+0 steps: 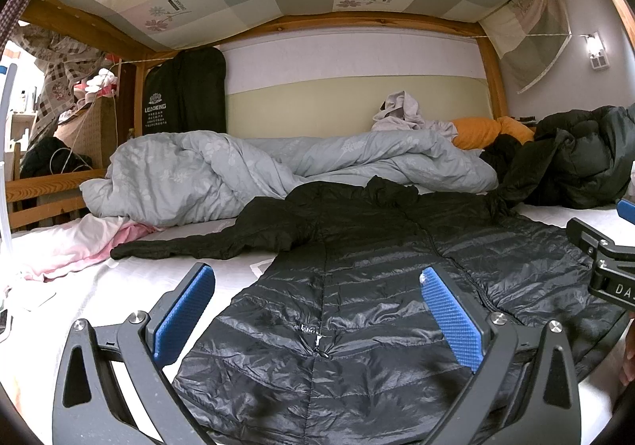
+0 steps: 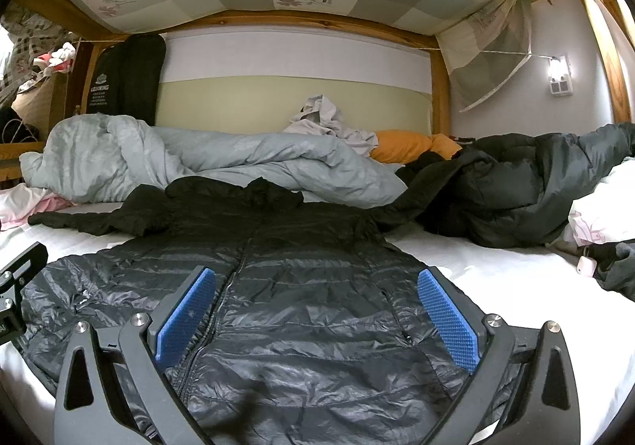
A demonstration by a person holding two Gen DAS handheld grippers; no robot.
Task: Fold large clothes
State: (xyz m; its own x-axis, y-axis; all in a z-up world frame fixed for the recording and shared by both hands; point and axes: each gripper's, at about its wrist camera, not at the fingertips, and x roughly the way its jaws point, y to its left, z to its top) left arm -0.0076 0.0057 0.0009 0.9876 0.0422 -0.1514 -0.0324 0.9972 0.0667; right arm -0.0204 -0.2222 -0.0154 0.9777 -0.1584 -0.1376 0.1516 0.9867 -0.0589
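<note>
Left wrist view: the left tongs (image 1: 317,310) are spread wide with nothing between them. Their blue pads (image 1: 450,320) hang just above the black puffy jacket (image 1: 357,286). The jacket lies flat on the white bed sheet (image 1: 119,278), front side up, with its zipper running down the middle. One sleeve (image 1: 178,244) reaches out to the left across the sheet. A bit of the right tongs shows at the right edge of this view, over the jacket's far side.

Right wrist view: the right tongs (image 2: 315,310) are spread wide too and hold nothing. They hang over the right half of the jacket (image 2: 309,310), near its bottom edge. A bit of the left tongs shows at the left edge.

Behind the jacket lies a bunched-up grey blanket (image 2: 222,163). An orange pillow (image 2: 408,145) sits by the wall, with a pale grey cloth (image 2: 325,119) on top of the blanket beside it. Another dark coat (image 2: 516,187) is piled on the right side of the bed. A pink cloth (image 1: 79,242) lies at the left.
</note>
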